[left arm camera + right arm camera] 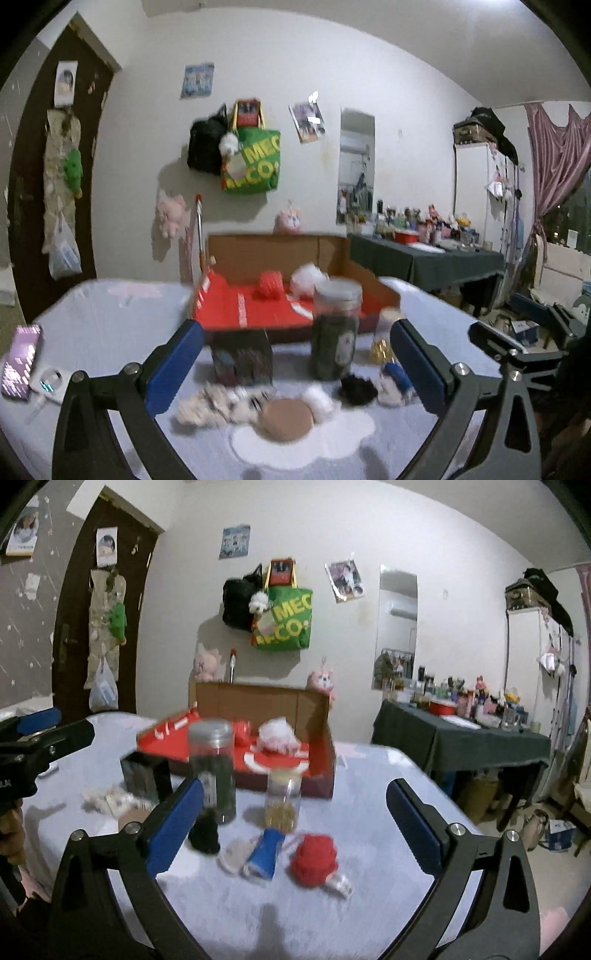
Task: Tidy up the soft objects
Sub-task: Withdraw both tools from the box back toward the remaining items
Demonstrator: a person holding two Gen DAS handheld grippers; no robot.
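Soft items lie on the pale blue table: in the left wrist view a cream fluffy piece [207, 406], a tan round pad [287, 419], a white puff [319, 398], a black scrunchie [356, 387] and a blue-and-white plush [395, 380]. My left gripper [295, 365] is open above them, holding nothing. The right wrist view shows a red knitted ball [314, 856], the blue-and-white plush [264, 854] and a black item [205, 830]. My right gripper [295, 827] is wide open over these, empty. A cardboard box [317, 720] with a red lining holds a red [269, 286] and a white pompom [306, 278].
A tall jar of dark contents [334, 328], a smaller jar [282, 801] and a dark patterned box [242, 356] stand between the soft items and the cardboard box. A phone [20, 362] lies at the table's left edge. A cluttered dark-clothed side table [461, 738] stands right.
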